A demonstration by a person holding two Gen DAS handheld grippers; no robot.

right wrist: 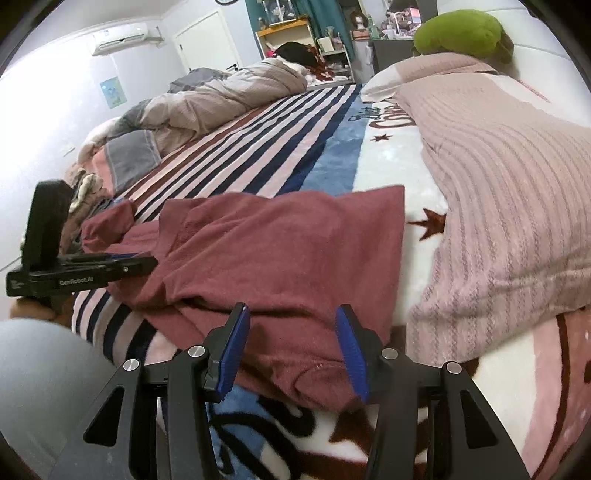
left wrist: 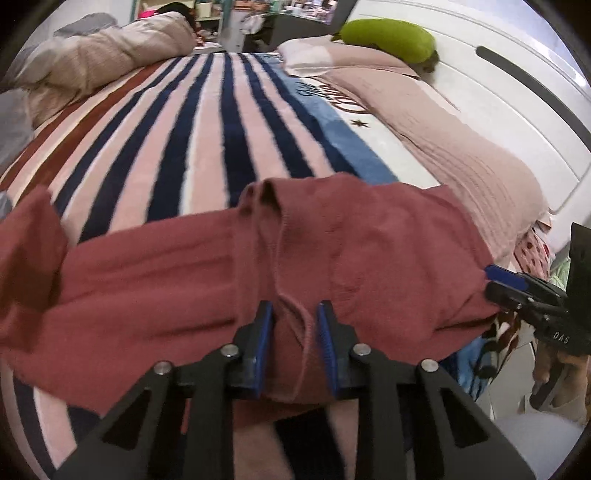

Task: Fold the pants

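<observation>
The dusty red pants [left wrist: 229,266] lie crumpled across the near edge of the striped blanket [left wrist: 207,122]. My left gripper [left wrist: 294,314] has its blue pads partly open around a raised fold of the pants, near the near hem. In the right wrist view the pants [right wrist: 280,251] spread ahead, and my right gripper [right wrist: 292,321] is open with its pads astride the near edge of the fabric. The right gripper also shows in the left wrist view [left wrist: 506,284] at the pants' right end. The left gripper shows in the right wrist view [right wrist: 122,264] at the left.
A pink knitted pillow [right wrist: 509,206] lies to the right of the pants, with a green plush toy [right wrist: 461,33] beyond it. A rumpled beige duvet [right wrist: 221,96] lies along the far left of the bed. A white headboard [left wrist: 517,92] stands at the right.
</observation>
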